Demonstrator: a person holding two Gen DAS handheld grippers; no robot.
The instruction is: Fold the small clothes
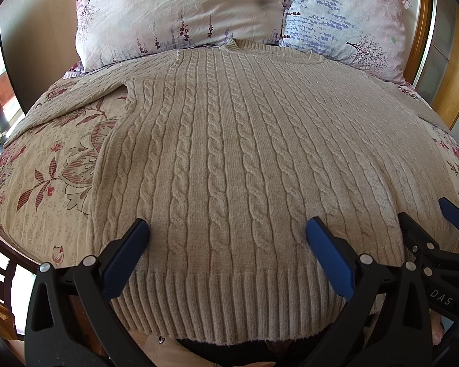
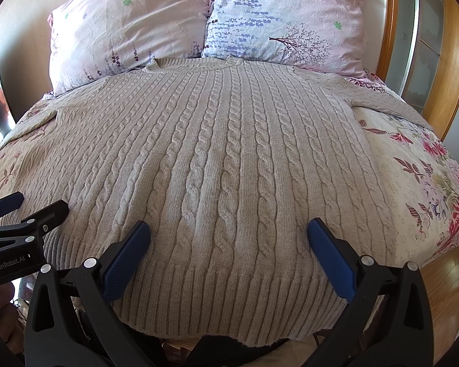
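I count one sweater (image 1: 229,159) spread on one bed (image 1: 46,165). Behind it I see two pillows, one pink (image 1: 168,9) and one bluish (image 1: 345,21). Two grippers, left (image 1: 228,234) and right (image 2: 229,234).

Beige cable-knit sweater (image 1: 229,153) spread flat on floral bedspread (image 1: 46,177), collar toward two pillows (image 1: 174,15). Left gripper (image 1: 228,229) spread wide above ribbed hem, blue fingertips (image 1: 137,232) apart. Right gripper (image 1: 428,217) at right edge, also parted, over hem.

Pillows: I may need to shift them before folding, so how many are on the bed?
2, both at the head of the bed past the sweater's collar: a pink pillow left, a lavender-print pillow right.
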